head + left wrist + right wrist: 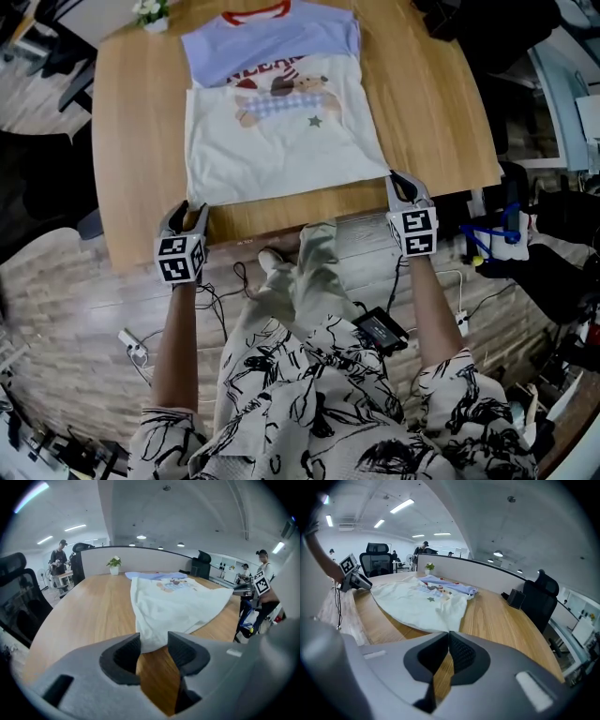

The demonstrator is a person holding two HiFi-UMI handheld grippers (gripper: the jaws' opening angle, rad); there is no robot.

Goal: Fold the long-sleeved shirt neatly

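The shirt (281, 122) lies flat on the wooden table (141, 141), white below, pale blue across the shoulders, with a red collar at the far edge and a cartoon print on the chest. No sleeves show beyond its sides. My left gripper (187, 212) is at the near left hem corner; in the left gripper view the white corner (152, 639) sits between the parted jaws (152, 643), with wood showing below it. My right gripper (400, 180) is at the near right hem corner, its jaws (449, 634) closed together where the shirt's edge (440, 616) meets them.
A small potted plant (150, 11) stands at the table's far left. Black office chairs (487, 23) stand behind the table. The table's near edge (272, 236) runs just under both grippers. Cables and a black device (380, 328) lie on the floor by the person's legs.
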